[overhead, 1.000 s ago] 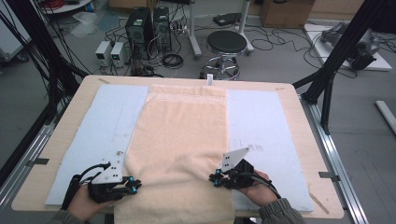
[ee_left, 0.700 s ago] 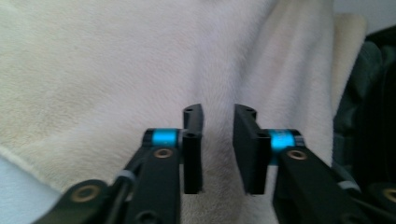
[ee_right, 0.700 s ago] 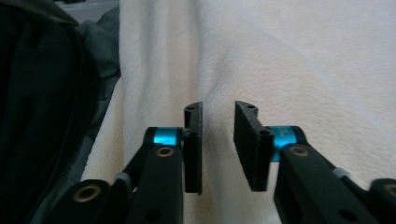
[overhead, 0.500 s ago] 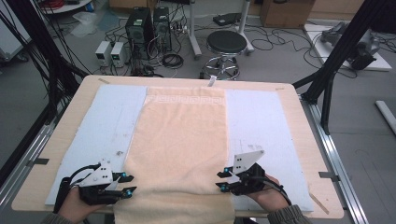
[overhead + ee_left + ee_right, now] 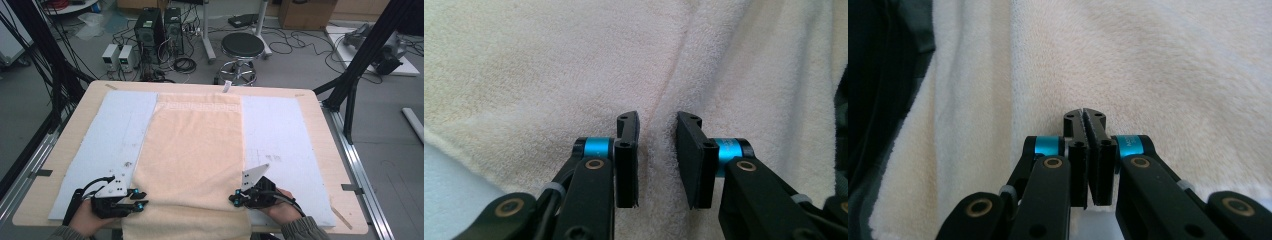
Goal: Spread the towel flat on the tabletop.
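Wooden counter [image 5: 327,150] under a pale mat [image 5: 280,130]; cream towel [image 5: 195,150] spread flat ahead of both jaws. Left gripper [image 5: 656,120]: jaws narrowly apart, just been closing, towel ridge between, not yet pinched. Right gripper [image 5: 1084,114]: jaws closed at the near hem, cloth inside unclear. Probably the grasping step; next, firm pinches, then an even lift.

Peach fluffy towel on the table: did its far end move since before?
No. The peach terry towel has not shifted: its patterned far end lies level with the far edge of the pale blue mat, just as before.
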Demonstrator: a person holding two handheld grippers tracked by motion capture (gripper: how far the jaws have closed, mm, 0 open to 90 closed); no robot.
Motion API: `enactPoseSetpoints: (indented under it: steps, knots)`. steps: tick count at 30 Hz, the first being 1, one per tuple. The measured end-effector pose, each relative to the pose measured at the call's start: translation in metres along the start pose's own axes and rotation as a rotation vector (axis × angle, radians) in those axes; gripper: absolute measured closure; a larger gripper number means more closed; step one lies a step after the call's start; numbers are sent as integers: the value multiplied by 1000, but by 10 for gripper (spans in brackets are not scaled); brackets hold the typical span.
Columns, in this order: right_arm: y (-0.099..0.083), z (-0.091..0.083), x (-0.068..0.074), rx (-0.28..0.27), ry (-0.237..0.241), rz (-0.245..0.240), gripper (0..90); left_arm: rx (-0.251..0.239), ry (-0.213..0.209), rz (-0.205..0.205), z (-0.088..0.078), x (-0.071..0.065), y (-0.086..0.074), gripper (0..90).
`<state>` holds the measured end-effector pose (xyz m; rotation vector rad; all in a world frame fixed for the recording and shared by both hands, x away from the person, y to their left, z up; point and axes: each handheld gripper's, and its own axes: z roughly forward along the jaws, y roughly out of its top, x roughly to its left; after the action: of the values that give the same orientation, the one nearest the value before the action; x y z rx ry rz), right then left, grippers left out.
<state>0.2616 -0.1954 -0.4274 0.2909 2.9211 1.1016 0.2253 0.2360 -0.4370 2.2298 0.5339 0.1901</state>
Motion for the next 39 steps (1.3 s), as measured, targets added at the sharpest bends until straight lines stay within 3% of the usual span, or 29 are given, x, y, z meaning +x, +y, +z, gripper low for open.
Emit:
enactPoseSetpoints:
  steps: [5,9,13,15,18,20,24,29,31,33,39]
  knots:
    - [2,-12,5,-54,-7,-6,827,-34,10,-7,-5,0,2,671]
    - [10,-16,13,-118,26,-24,732,-59,23,-5,-10,-1,5,661]
    - [15,-5,15,-98,30,-32,573,-40,11,12,-5,-2,8,636]
    - [16,4,11,-71,34,-30,580,-17,6,14,1,-2,8,639]
    - [17,16,6,-28,61,-35,774,17,1,25,8,-2,9,729]
    - [20,15,5,-44,48,-34,810,10,5,24,8,0,13,783]
    - [24,4,-8,-104,8,31,815,-17,53,-10,11,9,22,819]
    - [28,12,-27,-52,-71,92,805,-37,143,-67,22,22,35,817]
    - [26,20,-35,-15,-68,136,776,-11,151,-76,27,26,36,775]
    - [23,20,-40,-28,-47,176,724,-1,151,-85,29,29,36,714]
    - [24,0,-25,-105,-106,93,681,-54,185,-70,10,21,33,615]
